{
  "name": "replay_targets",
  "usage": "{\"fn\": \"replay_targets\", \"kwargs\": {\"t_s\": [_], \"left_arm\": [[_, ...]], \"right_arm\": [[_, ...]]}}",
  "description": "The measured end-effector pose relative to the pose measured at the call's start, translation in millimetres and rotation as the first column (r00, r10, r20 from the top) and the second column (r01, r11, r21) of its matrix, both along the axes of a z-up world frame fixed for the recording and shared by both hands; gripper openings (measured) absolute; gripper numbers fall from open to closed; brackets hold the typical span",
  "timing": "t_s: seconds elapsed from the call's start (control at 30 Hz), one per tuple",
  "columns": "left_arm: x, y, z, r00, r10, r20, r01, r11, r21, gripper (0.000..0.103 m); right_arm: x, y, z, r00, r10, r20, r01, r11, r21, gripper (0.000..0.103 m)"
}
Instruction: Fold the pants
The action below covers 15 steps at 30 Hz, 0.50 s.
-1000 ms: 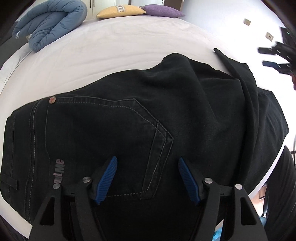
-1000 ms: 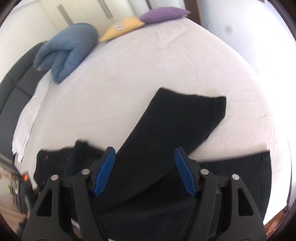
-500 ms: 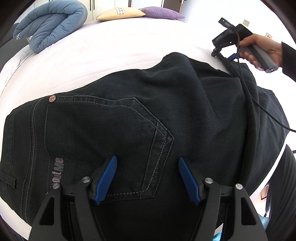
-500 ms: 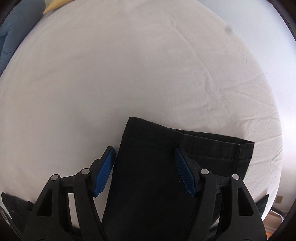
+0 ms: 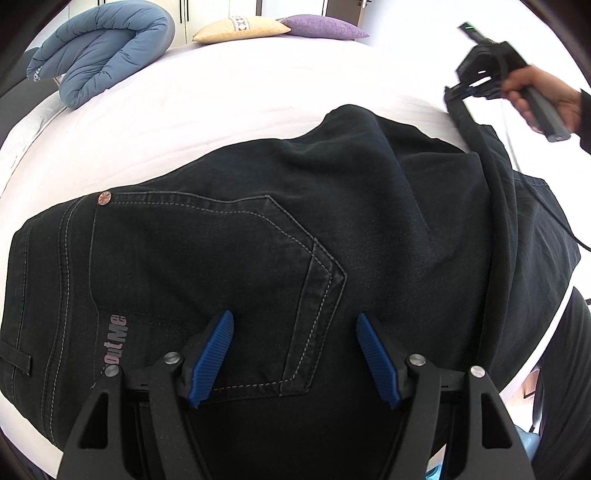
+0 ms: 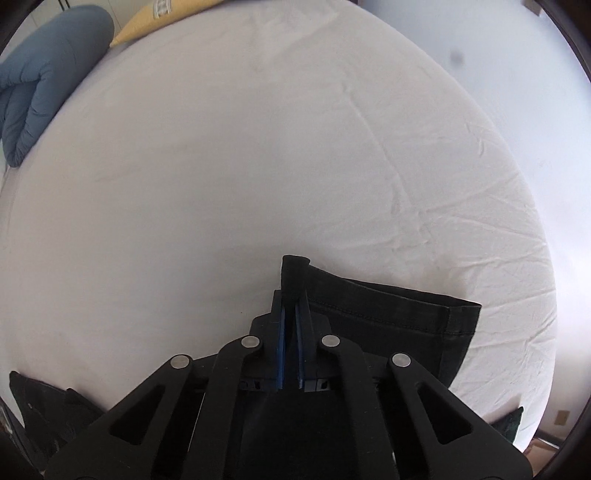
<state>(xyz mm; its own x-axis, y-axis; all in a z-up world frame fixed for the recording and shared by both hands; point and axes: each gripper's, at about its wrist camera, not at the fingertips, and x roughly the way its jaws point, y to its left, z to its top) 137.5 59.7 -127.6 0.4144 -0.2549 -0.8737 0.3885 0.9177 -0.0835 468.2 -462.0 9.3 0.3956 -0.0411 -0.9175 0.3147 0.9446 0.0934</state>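
On the white bed [image 5: 229, 122] your pants [image 5: 258, 240] lie spread: dark, near-black denim with pale contrast stitching, a back pocket facing up, a copper rivet at the pocket's corner and a pinkish logo down the pocket's edge. Their seat and waistband fill the lower part of your left wrist view, waistband at the left of that picture, and the long axis runs from there toward the right, where one leg is drawn up into a narrow ridge that climbs to the upper right. Your left gripper [image 5: 293, 354] hovers over the back pocket with its blue pads spread wide and nothing between them. Your right gripper [image 6: 290, 325] has just been closing, and its pads now pinch the corner of the leg's hem, a small fold of denim standing up beyond the fingertips; the rest of that hem lies flat on the sheet to the right of the gripper, its stitched edge pointing away toward the far side of the bed. At the bed's far end sit a folded blue duvet [image 5: 99, 55], a yellow pillow [image 5: 240, 27] and a purple pillow [image 5: 325, 27]
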Motion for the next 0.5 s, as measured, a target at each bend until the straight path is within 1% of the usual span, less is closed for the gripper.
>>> {"fn": "replay_targets", "kwargs": {"t_s": [0.03,0.07,0.13,0.23,0.3,0.33,0.4,0.47,0.5], "left_arm": [[0,0,0,1.0,0.0,-0.001,0.0,1.0,0.001,0.071],[0,0,0,1.0,0.001,-0.002,-0.001,1.0,0.002,0.071],[0,0,0,1.0,0.001,-0.003,-0.001,1.0,0.004,0.071],[1,-1,0,1.0,0.002,-0.008,-0.002,1.0,0.011,0.071],[3,-2,1,1.0,0.0,-0.015,0.0,1.0,0.015,0.071],[5,-4,1,1.0,0.002,-0.019,-0.002,1.0,0.015,0.071],[8,-6,2,1.0,0.006,-0.028,-0.005,1.0,0.017,0.071],[11,-8,2,0.999,0.008,-0.035,-0.007,1.0,0.02,0.072],[13,-9,3,0.999,0.009,-0.037,-0.009,1.0,0.025,0.073]], "right_arm": [[-6,-7,10,0.999,-0.013,0.034,0.013,1.0,0.018,0.003],[-21,-20,23,0.996,-0.034,0.086,0.031,0.999,0.043,0.003],[-41,-48,47,0.984,-0.076,0.16,0.062,0.994,0.086,0.003],[-121,-80,74,0.951,-0.155,0.269,0.12,0.982,0.143,0.003],[-174,-96,81,0.923,-0.208,0.322,0.157,0.971,0.179,0.003],[-204,-106,80,0.906,-0.251,0.342,0.188,0.96,0.208,0.003],[-249,-118,69,0.878,-0.335,0.341,0.251,0.931,0.267,0.003],[-292,-135,45,0.835,-0.439,0.331,0.328,0.881,0.341,0.003],[-314,-143,28,0.808,-0.496,0.318,0.367,0.845,0.388,0.003]]}}
